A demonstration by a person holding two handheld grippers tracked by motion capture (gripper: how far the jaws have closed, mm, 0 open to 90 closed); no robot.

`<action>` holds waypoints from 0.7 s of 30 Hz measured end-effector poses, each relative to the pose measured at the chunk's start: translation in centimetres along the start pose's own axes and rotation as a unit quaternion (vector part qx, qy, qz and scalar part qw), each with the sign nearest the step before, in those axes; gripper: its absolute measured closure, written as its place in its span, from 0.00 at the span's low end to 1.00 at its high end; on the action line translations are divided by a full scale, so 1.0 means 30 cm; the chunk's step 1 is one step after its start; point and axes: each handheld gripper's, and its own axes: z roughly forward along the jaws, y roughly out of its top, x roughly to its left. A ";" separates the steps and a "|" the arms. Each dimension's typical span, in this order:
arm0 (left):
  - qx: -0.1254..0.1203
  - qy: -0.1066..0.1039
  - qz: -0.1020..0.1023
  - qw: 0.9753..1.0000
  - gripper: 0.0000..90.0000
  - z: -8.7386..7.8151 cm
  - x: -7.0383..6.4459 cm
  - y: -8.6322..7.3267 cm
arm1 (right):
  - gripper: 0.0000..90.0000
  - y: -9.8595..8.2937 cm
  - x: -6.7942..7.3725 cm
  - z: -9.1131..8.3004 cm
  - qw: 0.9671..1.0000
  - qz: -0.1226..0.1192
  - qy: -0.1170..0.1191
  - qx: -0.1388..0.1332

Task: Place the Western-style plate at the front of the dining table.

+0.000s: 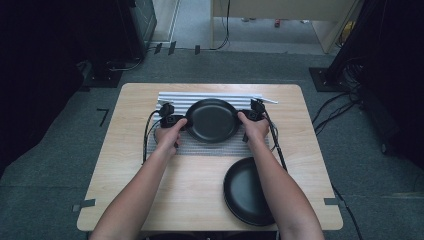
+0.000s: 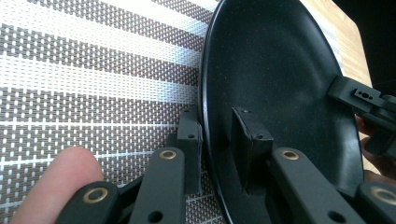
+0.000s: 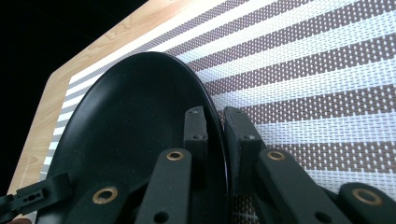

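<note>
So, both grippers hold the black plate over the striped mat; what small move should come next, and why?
Probably lower it flat onto the striped mat. The left gripper and right gripper each pinch the rim of the black plate on opposite sides, directly above the mat, so a level descent should seat it there.

The second black plate (image 1: 248,191) lies at 5 o'clock from the held plate (image 1: 212,120), under the right arm. Bare table (image 1: 125,165) at 7 o'clock leaves room to pass.
</note>
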 end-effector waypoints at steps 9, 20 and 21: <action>0.005 -0.014 0.021 1.000 0.65 -0.016 -0.009 0.009 | 0.74 0.000 0.025 -0.003 1.000 -0.026 0.000 -0.006; -0.025 -0.022 0.049 0.998 0.45 -0.137 -0.026 0.009 | 0.63 0.031 0.073 -0.115 0.993 -0.106 -0.007 -0.055; -0.027 -0.021 0.055 0.998 0.43 -0.150 -0.028 0.007 | 0.61 0.030 0.073 -0.126 0.992 -0.110 0.002 -0.060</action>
